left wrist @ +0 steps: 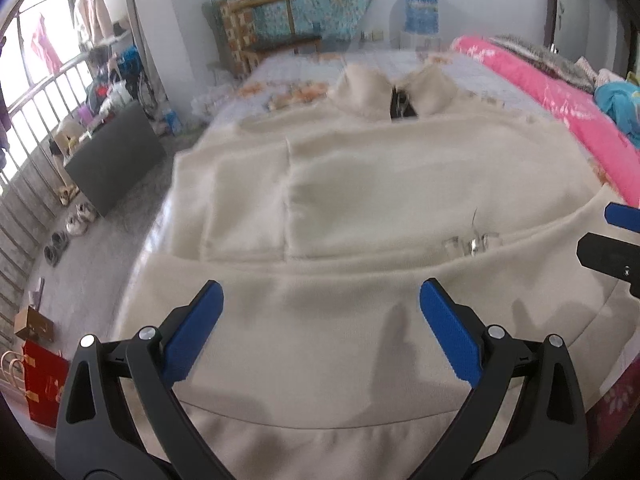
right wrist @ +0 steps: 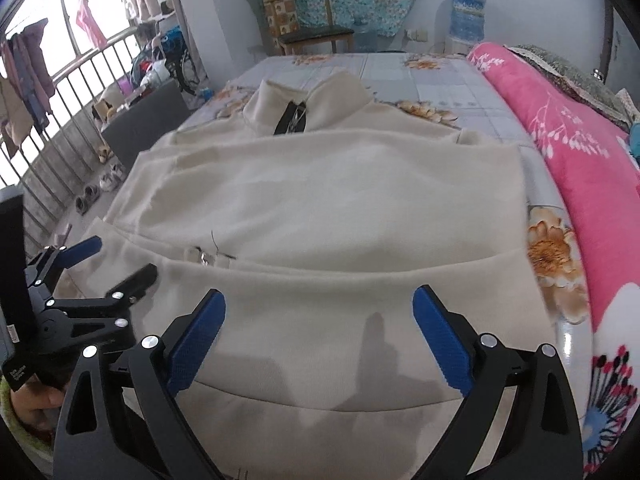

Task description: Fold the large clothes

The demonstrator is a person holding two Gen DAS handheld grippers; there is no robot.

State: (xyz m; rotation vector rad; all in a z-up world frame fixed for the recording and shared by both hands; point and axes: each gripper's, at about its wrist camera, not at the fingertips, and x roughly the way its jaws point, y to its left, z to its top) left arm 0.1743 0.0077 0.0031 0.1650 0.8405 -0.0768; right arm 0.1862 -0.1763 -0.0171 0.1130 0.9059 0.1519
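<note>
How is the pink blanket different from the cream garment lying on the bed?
The pink blanket is bright, with a white floral print, and lies bunched in a long roll along the bed's right edge; the cream garment is plain, with a dark zipper at its collar, and lies spread flat across the middle, partly folded. Neither is held: both the left gripper and the right gripper are open.

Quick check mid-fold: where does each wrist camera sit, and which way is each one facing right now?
Left wrist: on the left gripper, looking forward over the cream fleece zip-collar jacket on the bed; its blue-padded fingers spread, right gripper at the right edge.
Right wrist: on the right gripper, same direction; spread fingers, left gripper and a hand at left.
Shared: jacket, pink floral quilt, wooden chair.
</note>
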